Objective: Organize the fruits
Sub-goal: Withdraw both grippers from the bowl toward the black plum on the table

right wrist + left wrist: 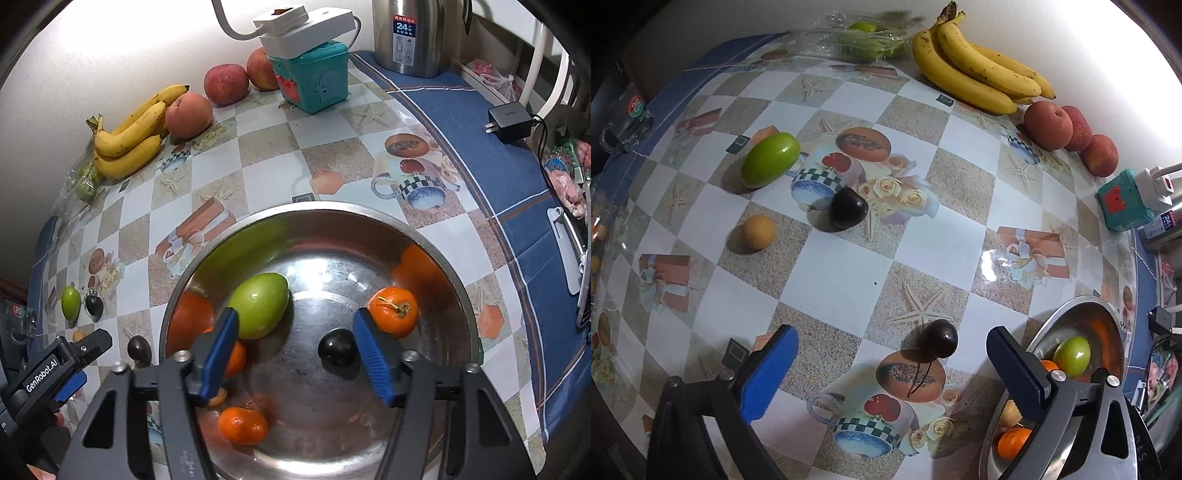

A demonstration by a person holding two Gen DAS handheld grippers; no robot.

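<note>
A steel bowl (436,243) holds a green fruit (260,306), several oranges (393,312) and a dark plum (337,348). My right gripper (295,350) hangs open over the bowl, empty, the plum between its fingers below. My left gripper (892,365) is open and empty above the table, with a dark plum (940,338) lying between its fingers. Farther off lie another dark plum (847,208), a green fruit (771,159) and a small tan fruit (758,232). The bowl (1071,310) shows at the lower right of the left wrist view.
Bananas (979,70) and red apples (1049,125) lie along the back wall, next to a plastic bag of green fruit (862,38). A teal box (314,79) with a white power strip on top, a steel kettle (413,37) and a black charger (511,122) stand at the back right.
</note>
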